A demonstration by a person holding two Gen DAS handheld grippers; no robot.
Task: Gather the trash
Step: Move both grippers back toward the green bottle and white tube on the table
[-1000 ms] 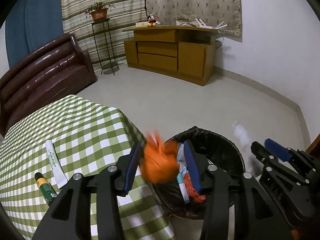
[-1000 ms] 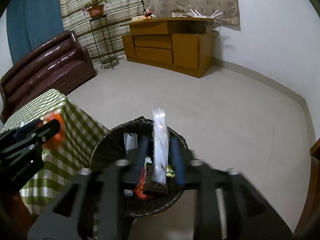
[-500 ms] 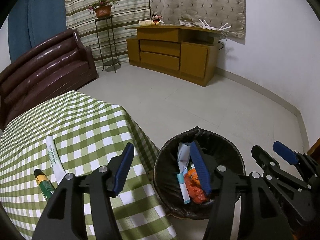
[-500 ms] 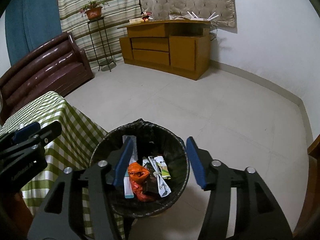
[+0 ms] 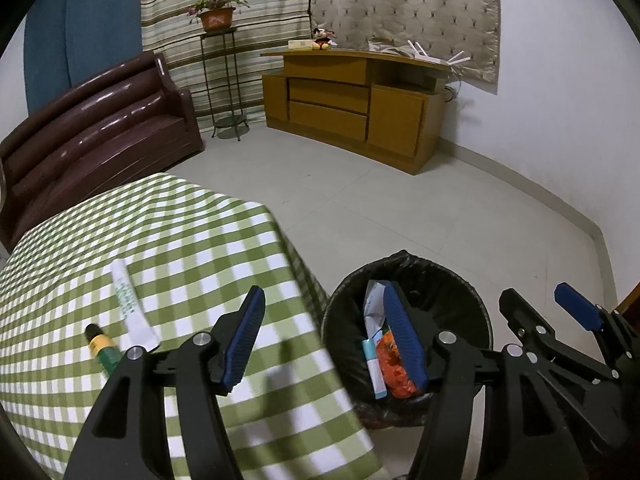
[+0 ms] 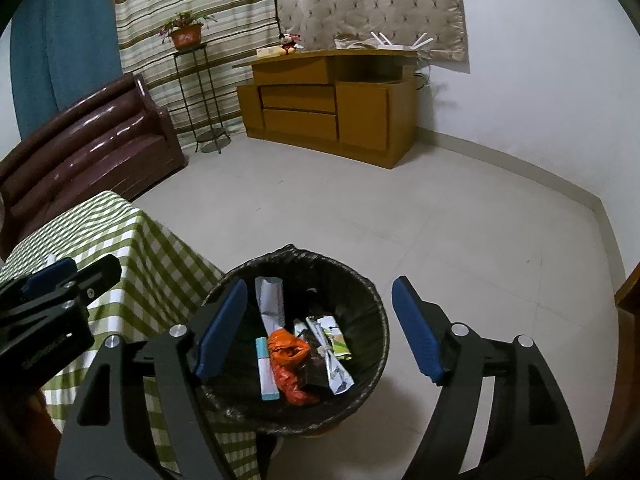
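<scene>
Your right black gripper with blue pads (image 6: pixel 318 330) hangs over the round bin lined with a black plastic bag (image 6: pixel 372 300) at the bottom centre of the right wrist view. Its jaws have just been opening, they stand wide apart now, and nothing is between them. Your left black gripper with blue pads (image 5: pixel 324 340) is at the bottom centre of the left wrist view, half over the table edge and half over the bin; its jaws have also just been opening, and they are empty too. I judge that both are open because the trash is already released. Inside the bin lie a crumpled orange plastic wrapper (image 6: pixel 290 358), a white and light blue tube (image 6: pixel 267 368) and some silver foil packets (image 6: pixel 334 360).

Left of the bin, the green and white checked tablecloth (image 5: pixel 180 248) covers the table. On it, at the lower left of the left wrist view, a white tube with green print (image 5: pixel 130 306) and a small green bottle with a yellow label (image 5: pixel 102 350) wait just beside each other; probably these are next to collect.

Further away is pale tiled floor (image 6: pixel 380 208), then a dark brown leather sofa (image 5: pixel 92 128) at the left, a wooden cabinet (image 5: pixel 352 108) at the upper centre, and a potted plant on a thin metal stand (image 5: pixel 216 18) before striped curtains.
</scene>
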